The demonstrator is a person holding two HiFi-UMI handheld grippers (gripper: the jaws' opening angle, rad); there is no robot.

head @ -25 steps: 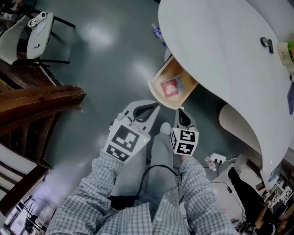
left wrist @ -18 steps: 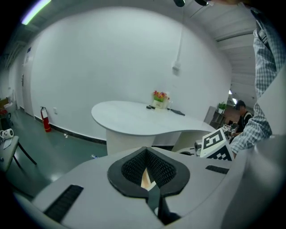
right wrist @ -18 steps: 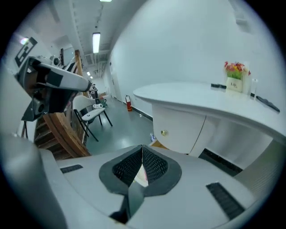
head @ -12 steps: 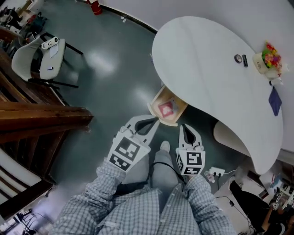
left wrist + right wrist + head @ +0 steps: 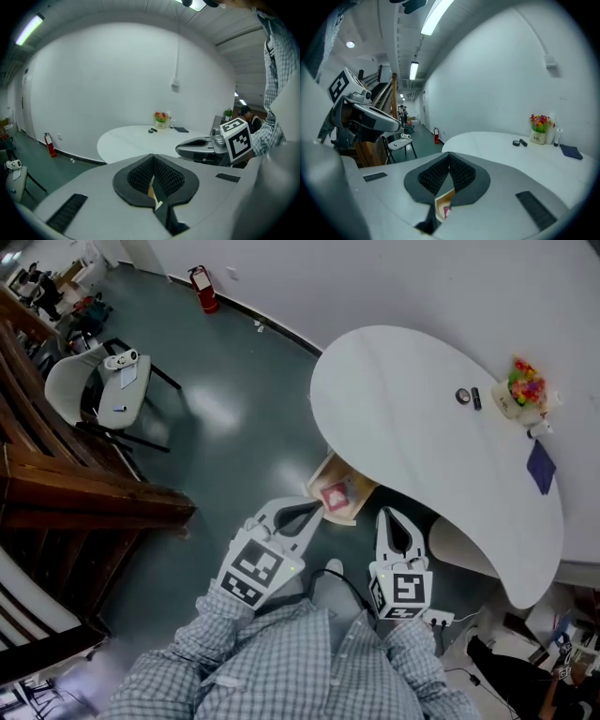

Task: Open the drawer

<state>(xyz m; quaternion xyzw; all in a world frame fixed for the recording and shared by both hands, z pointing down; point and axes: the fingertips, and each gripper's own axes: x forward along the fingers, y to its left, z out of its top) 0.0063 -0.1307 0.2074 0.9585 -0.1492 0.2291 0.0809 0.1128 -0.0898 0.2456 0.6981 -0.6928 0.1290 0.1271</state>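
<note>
The wooden drawer (image 5: 330,508) stands pulled out from under the white rounded table (image 5: 412,409), with a pink item (image 5: 336,493) lying inside. My left gripper (image 5: 315,513) is shut and empty, its tip just short of the drawer's front edge. To the right of the drawer hangs my right gripper (image 5: 393,513), shut and empty too, beside the table's rim. In the left gripper view the pads (image 5: 164,176) meet with only a slit of wood showing. The right gripper view shows a sliver of the drawer (image 5: 443,206) below its meeting pads (image 5: 459,176).
A white chair (image 5: 103,395) carrying a small device stands at the far left. Dark wooden furniture (image 5: 84,498) fills the left side. On the table sit a flower pot (image 5: 520,390), small dark items (image 5: 466,397) and a blue notebook (image 5: 541,468). A power strip (image 5: 439,618) lies on the floor.
The view has pulled up and back, showing more of the table and room. Both grippers have drawn away from the drawer and spread apart. The drawer stays open.
</note>
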